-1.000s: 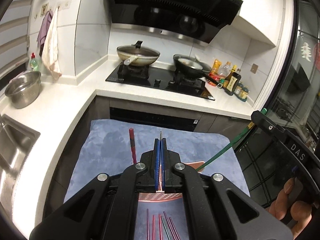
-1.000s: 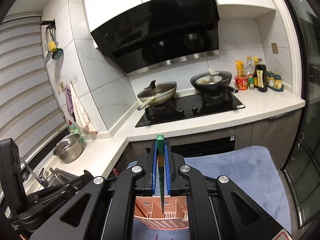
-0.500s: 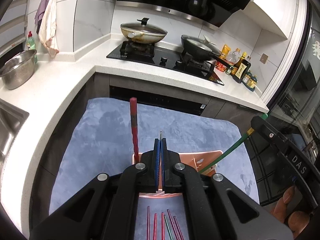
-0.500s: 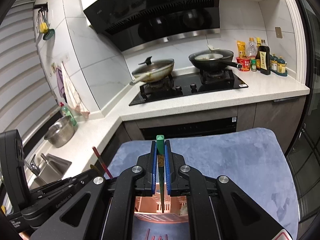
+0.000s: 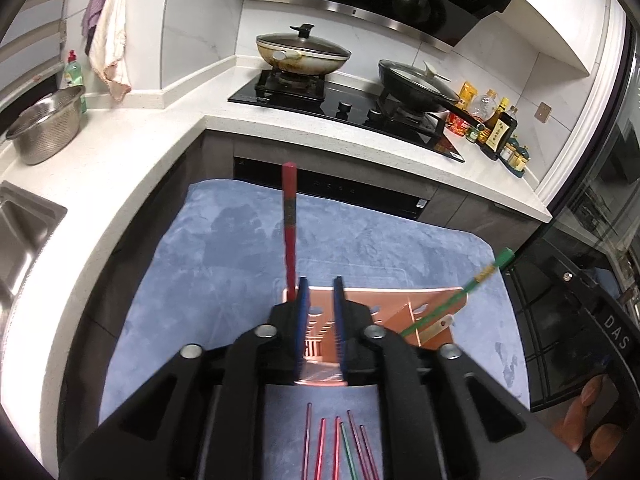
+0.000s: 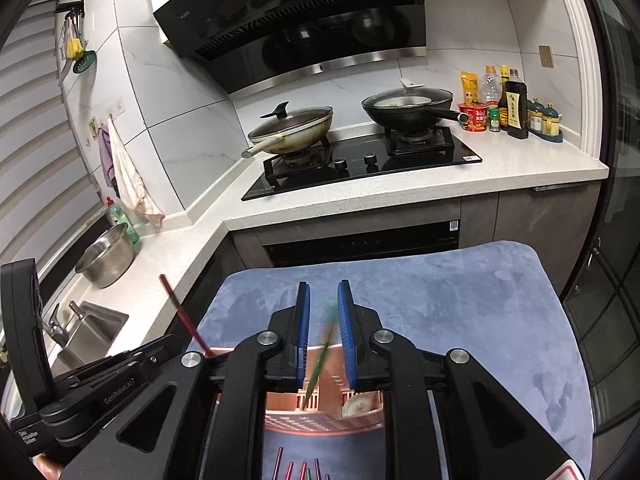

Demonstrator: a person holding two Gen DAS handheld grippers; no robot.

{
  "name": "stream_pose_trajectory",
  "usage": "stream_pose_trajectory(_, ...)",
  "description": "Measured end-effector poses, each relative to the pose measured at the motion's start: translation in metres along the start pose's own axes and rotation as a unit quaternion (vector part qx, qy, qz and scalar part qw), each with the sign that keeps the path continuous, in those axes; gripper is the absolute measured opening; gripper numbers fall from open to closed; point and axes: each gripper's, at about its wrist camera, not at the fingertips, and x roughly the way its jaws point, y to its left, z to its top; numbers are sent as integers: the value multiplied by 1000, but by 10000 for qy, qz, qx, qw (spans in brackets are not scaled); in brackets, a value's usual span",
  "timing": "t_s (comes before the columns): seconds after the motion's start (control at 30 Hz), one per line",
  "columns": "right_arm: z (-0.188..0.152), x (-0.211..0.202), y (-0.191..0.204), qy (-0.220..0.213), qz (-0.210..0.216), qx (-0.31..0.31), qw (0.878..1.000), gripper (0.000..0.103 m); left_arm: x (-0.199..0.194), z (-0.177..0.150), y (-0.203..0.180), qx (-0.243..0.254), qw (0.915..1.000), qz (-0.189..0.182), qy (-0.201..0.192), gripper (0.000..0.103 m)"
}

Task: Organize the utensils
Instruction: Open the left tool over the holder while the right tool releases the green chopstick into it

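A pink slotted utensil holder (image 5: pixel 384 312) stands on a blue-grey mat (image 5: pixel 224 256); it also shows in the right wrist view (image 6: pixel 320 408). My left gripper (image 5: pixel 319 312) is open above it, and a red chopstick (image 5: pixel 289 224) stands in the holder just left of its fingers. My right gripper (image 6: pixel 323 320) is open, with a blurred green chopstick (image 6: pixel 320 356) loose between its pads, tip down in the holder. That green chopstick (image 5: pixel 452 304) leans right in the left wrist view. Several red, pink and green chopsticks (image 5: pixel 340 448) lie on the mat in front.
White counter (image 5: pixel 132 148) wraps round the mat on the left and far side. A steel colander (image 5: pixel 44 128) and sink (image 5: pixel 20 232) are at left. A hob with two lidded pans (image 6: pixel 360 152) is behind, and sauce bottles (image 6: pixel 504 108) are at right.
Both grippers have opened. The left let go of the red chopstick, now standing in the holder. The right let go of the green chopstick, which drops into the holder. Both moved down.
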Motion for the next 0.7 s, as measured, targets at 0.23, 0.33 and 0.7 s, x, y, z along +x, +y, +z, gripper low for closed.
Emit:
stream_pose_trajectory(0.23,-21,-23,4,96,3,-179,9998,27,-21,-16,0,100,9997,214,-66,18)
stream_pose_trajectory(0.33,-39,-37,8,164,-35,-339,9993,28,-35,-30,-1,197,9991,343,-176,36)
stream_pose_trajectory(0.7,-127,-84,2,743,-96,-474,9961,30,-66,-111,4,437,9978,500,40,39)
